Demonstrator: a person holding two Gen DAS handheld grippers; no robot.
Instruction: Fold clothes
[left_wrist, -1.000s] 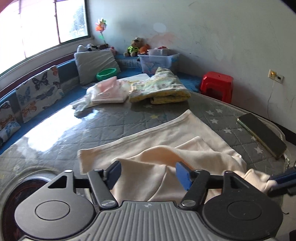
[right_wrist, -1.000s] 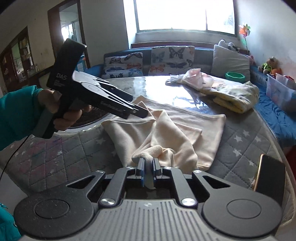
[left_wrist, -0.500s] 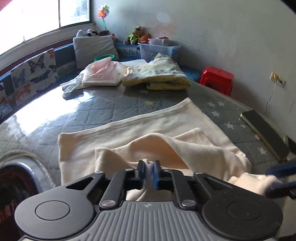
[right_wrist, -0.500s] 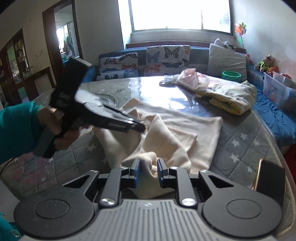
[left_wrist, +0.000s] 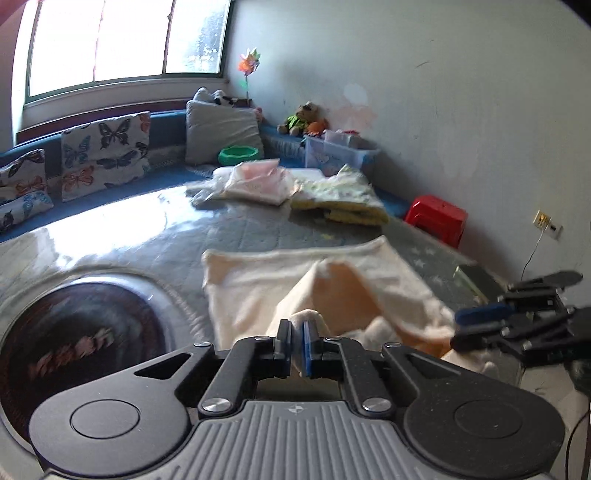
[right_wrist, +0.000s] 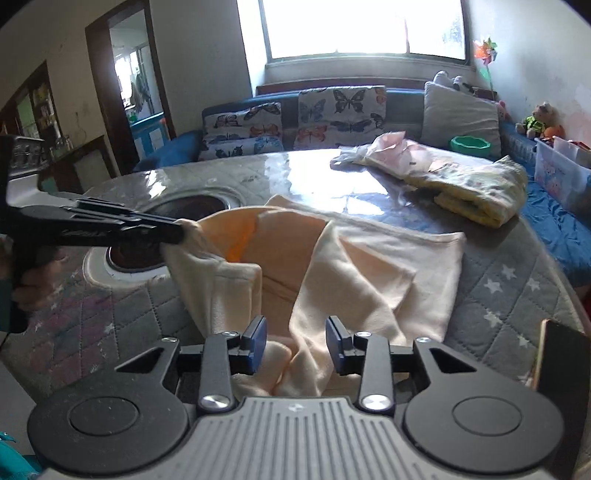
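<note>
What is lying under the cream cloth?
Under the cream cloth lies the grey quilted table cover. Whatever sits beneath its bunched middle is hidden. The left tongs lift one corner.

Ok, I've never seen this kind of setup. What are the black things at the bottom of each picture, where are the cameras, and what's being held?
No robot here: a person holds a two-finger claw in each hand, each with a fisheye camera looking forward along its fingers. One picture is from the left claw, the other from the right claw; each also shows the other claw from the side. The left claw is shut on a lifted edge of the cream garment, which lies partly folded on the grey quilted table. The right claw is open, fabric lying between its fingers. Further back sit a folded yellow garment and a pink one; a phone lies at the table's edge.
</note>
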